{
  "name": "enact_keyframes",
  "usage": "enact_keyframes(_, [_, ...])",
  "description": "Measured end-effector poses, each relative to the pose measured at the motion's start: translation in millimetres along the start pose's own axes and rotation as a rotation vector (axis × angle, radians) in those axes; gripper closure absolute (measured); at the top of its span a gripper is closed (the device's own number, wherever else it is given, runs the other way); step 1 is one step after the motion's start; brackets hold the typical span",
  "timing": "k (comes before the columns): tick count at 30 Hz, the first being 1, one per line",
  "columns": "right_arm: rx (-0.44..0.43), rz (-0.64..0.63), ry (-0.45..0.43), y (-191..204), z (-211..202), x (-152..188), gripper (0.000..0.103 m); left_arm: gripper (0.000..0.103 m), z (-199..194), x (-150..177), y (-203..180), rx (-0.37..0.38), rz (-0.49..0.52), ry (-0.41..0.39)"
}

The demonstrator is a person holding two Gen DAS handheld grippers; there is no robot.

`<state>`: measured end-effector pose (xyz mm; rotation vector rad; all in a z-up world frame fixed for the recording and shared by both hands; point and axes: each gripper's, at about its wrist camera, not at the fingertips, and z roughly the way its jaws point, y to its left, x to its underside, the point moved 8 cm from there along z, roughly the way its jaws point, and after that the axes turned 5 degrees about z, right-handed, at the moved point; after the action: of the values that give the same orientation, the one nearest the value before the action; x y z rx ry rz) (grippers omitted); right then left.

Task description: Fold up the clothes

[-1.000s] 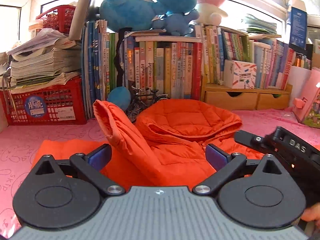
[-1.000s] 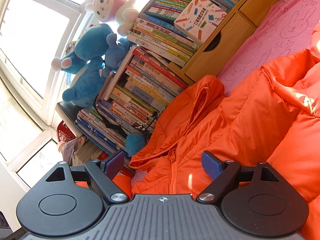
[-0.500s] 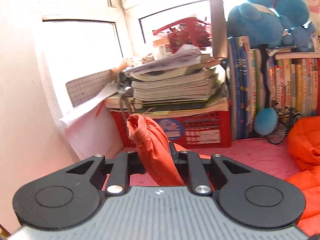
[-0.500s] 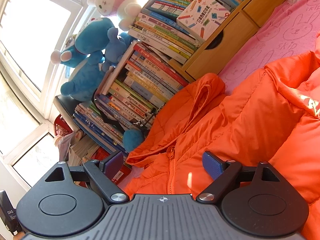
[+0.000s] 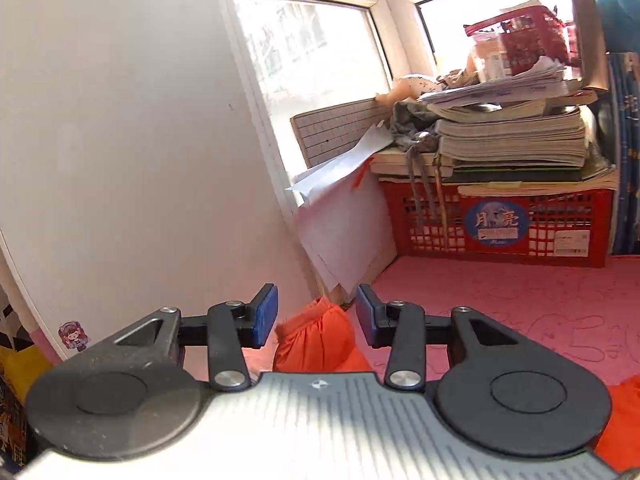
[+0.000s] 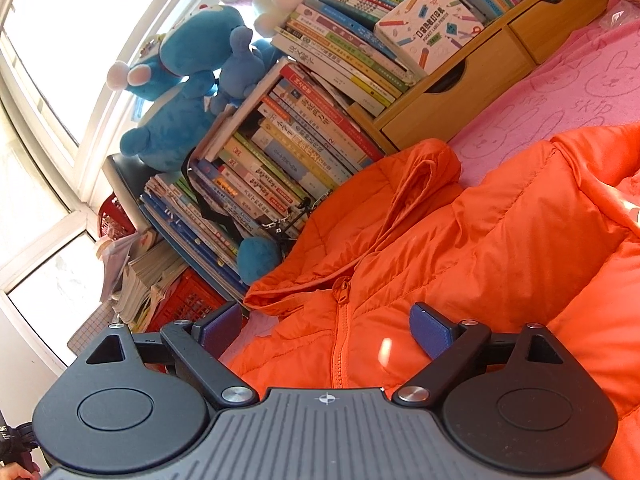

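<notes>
An orange puffer jacket (image 6: 460,248) lies on the pink cloth-covered table (image 6: 560,92), hood toward the books, zipper facing up. My right gripper (image 6: 324,330) is open and hovers just above the jacket's chest beside the zipper, holding nothing. In the left wrist view the end of an orange sleeve (image 5: 316,340) lies bunched on the table between and below the jaws. My left gripper (image 5: 316,314) is open, its blue pads (image 5: 266,314) apart from the sleeve on both sides. More orange fabric (image 5: 624,420) shows at the lower right.
A white wall (image 5: 140,140) and window stand close at the left. A red crate (image 5: 500,220) under stacked papers, leaning books (image 6: 280,152), wooden drawers (image 6: 460,88) and blue plush toys (image 6: 180,80) line the table's far edge. Pink table (image 5: 520,300) lies before the crate.
My left gripper, shut on the sleeve end half a second ago, has opened and the sleeve has dropped to the table. It swung further left toward the wall. My right gripper barely moved.
</notes>
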<state>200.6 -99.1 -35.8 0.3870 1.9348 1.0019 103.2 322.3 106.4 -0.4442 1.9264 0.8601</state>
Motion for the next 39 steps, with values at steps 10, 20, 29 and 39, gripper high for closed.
enact_keyframes(10, [0.004,-0.012,0.007,2,1,0,0.010,0.047,-88,49,-201,0.557,0.203,-0.083])
enact_keyframes(20, [0.006,-0.024,0.018,3,2,2,0.010,0.031,1,76,-182,0.272,0.198,0.133])
enact_keyframes(29, [0.025,-0.072,0.039,8,1,4,0.011,0.037,-62,51,-197,0.451,0.084,0.045])
enact_keyframes(39, [0.419,-1.014,0.079,11,-44,12,0.015,0.031,-50,86,-220,0.402,0.193,0.107])
